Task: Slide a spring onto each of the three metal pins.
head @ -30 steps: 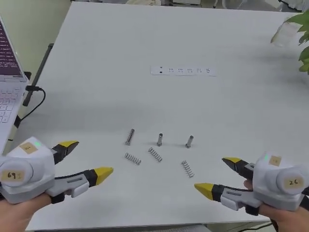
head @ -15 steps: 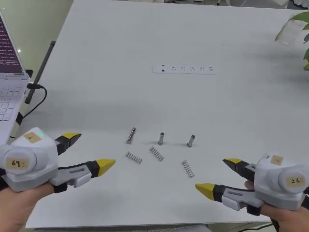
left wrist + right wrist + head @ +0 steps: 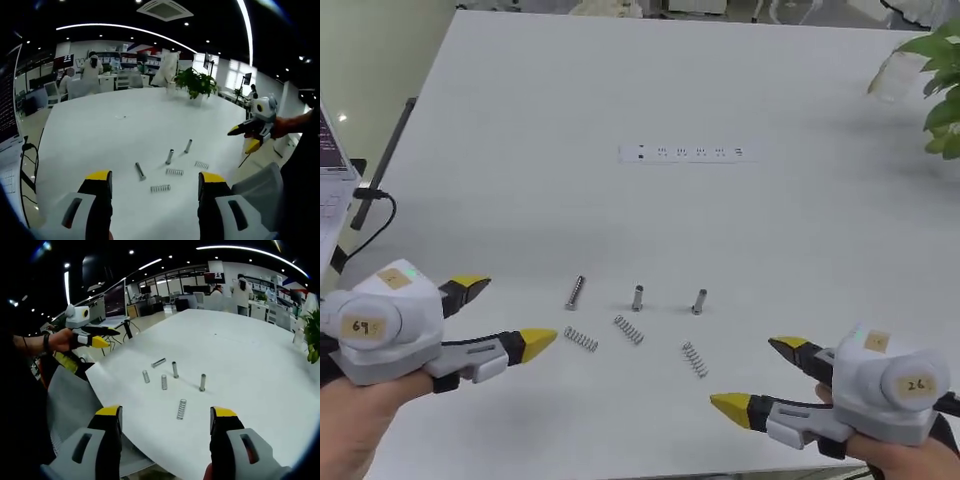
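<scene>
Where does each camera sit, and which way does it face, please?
Head view: headset, looking down at the table; left gripper, right gripper and hands show.
Left gripper view: on the left gripper, looking along its open jaws at the pins; right gripper at right.
Right gripper view: on the right gripper, facing the pins; left gripper at left.
Shared: all three show the pins and springs.

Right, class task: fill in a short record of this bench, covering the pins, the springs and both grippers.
pins: left pin lying flat; middle pin and right pin upright
springs: left spring, middle spring, right spring loose on the table, none on a pin
left gripper: open, empty
right gripper: open, empty
behind: power strip
</scene>
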Motion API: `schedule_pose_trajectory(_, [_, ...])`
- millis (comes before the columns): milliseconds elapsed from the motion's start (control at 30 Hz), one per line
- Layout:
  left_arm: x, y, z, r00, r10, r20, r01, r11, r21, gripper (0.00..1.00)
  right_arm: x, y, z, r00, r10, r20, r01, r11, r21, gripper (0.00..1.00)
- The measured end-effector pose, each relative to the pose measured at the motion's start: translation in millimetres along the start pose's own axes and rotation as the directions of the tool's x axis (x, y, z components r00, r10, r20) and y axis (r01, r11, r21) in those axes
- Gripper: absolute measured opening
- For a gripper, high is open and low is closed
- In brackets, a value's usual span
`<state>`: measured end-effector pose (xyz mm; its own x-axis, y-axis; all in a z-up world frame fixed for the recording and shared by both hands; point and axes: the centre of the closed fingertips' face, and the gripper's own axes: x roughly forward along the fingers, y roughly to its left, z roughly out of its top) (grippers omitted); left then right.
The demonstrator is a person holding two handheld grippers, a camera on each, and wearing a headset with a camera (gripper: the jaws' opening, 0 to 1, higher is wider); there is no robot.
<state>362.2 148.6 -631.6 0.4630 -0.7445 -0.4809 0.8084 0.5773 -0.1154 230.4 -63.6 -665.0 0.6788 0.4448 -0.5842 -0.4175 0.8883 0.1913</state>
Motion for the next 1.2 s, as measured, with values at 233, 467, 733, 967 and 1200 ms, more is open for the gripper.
schedule_pose_trajectory(233, [9.8, 2.6, 5.2, 0.9999, -0.016, -0.001, 0.016, 1.0, 0.011, 0.66, -5.6, -2.6, -2.7, 0.9999, -0.013, -0.006, 0.013, 1.0, -0.007, 0.7])
schedule_pose_trajectory(467, [20.9, 9.1, 5.2, 0.9997, -0.023, -0.004, 0.023, 1.0, 0.013, 0.65, -9.5, -1.2, -7.9, 0.9998, -0.016, -0.012, 0.016, 1.0, -0.007, 0.7])
schedule_pose_trajectory(733, [34.6, 9.8, 8.7, 0.9994, -0.035, -0.007, 0.035, 0.999, 0.015, 0.64, -12.4, -1.4, -11.3, 0.9998, -0.016, -0.016, 0.016, 1.0, -0.002, 0.69])
schedule_pose_trajectory(967, [46.2, 10.4, 9.4, 0.999, -0.041, -0.015, 0.042, 0.999, 0.012, 0.63, -13.5, -4.6, -13.2, 0.9995, -0.021, -0.023, 0.021, 1.0, 0.0, 0.67])
schedule_pose_trajectory(1200, [57.2, 15.1, 9.3, 0.999, -0.039, -0.02, 0.039, 0.999, -0.012, 0.6, -12.0, -5.3, -14.0, 0.9995, -0.018, -0.026, 0.018, 1.0, 0.003, 0.67])
